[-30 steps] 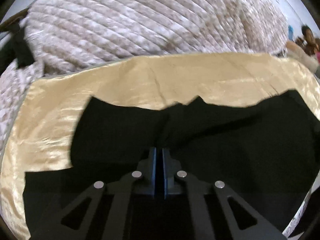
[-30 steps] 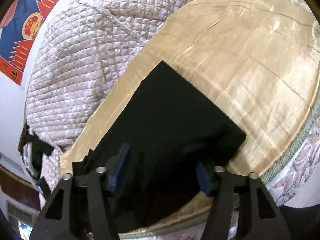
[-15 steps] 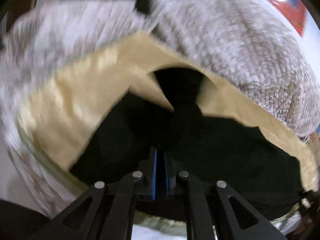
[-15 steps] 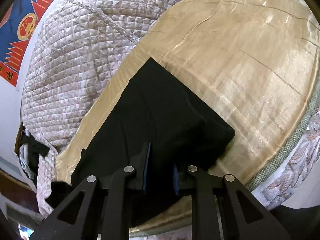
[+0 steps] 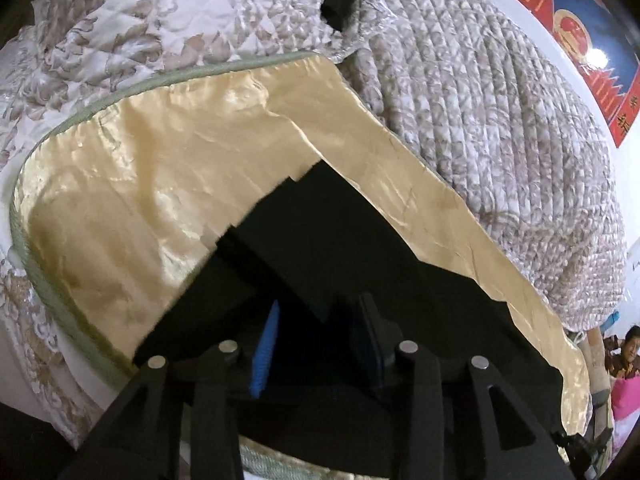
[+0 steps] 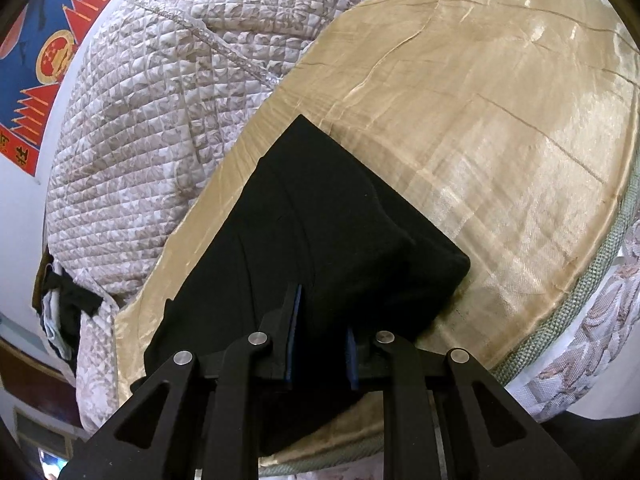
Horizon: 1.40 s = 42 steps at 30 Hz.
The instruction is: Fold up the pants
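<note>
The left tool [image 5: 320,332] stands with its 2 blue-padded fingers spread apart, and black cloth lies in the gap between them; the pads are not pressed on it, so it holds nothing. The right tool [image 6: 320,332] has its fingers partly closed with a clear gap left, a ridge of the same cloth rising between them; whether the pads actually bite the fabric I cannot tell, though the gap suggests they do not.

Out from both tools lie the pants [image 6: 320,220], black, already doubled into a thick rectangular stack with 1 square corner pointing away in the right view. In the left view the pants [image 5: 340,240] show stepped, layered edges at the far end. They rest on a shiny gold sheet [image 6: 480,120] spread over the bed, near its green-piped edge [image 6: 592,292]. A quilted cover [image 5: 500,100] is heaped behind.

As a judgement: the cloth is soft, limp and light, with no stiffness of its own, so any lifted part will sag and the layers can slide apart. The satin-like sheet looks slippery, so the stack may skate when pushed. The best hold would be at a folded edge or corner, pinching all layers together, 1 tool at each end of that edge.
</note>
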Motion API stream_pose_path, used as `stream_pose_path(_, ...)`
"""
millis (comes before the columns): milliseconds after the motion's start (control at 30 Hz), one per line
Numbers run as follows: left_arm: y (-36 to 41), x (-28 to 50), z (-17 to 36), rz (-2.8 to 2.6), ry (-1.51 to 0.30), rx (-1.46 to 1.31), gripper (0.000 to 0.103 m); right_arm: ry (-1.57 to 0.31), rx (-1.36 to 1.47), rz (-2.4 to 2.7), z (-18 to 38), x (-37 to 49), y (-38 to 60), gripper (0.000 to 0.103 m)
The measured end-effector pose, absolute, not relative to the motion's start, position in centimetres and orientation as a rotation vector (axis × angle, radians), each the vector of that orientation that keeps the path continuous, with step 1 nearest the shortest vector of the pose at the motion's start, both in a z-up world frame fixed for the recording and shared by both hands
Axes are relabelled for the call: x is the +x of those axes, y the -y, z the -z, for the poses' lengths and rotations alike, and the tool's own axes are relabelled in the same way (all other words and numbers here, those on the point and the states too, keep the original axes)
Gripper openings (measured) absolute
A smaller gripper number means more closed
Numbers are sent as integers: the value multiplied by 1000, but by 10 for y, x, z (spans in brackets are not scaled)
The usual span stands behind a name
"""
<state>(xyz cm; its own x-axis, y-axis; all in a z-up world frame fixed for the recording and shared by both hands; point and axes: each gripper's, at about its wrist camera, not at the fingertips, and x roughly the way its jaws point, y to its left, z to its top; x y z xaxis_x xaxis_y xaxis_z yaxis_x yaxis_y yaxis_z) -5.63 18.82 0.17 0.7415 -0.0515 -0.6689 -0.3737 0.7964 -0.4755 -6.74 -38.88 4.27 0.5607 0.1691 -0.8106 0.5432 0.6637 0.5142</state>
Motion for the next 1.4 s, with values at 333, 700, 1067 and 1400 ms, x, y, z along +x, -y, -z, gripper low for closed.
stream_pose_path(333, -190, -61, -22, -248, -733, -571, 4, -973, 804, 234, -55, -60, 387, 10)
stream_pose_path(700, -194, -81, -9, -259, -793, -519, 5, -1041, 782, 266, -56, -71, 391, 8)
stream_pose_path(1067, -192, -86, -8, -277, -811, -471, 5, -1057, 748, 279, -56, -74, 390, 9)
stream_pose_path(1400, -207, -103, -47, -443, -700, -414, 10, -903, 606, 454, -108, -95, 395, 24)
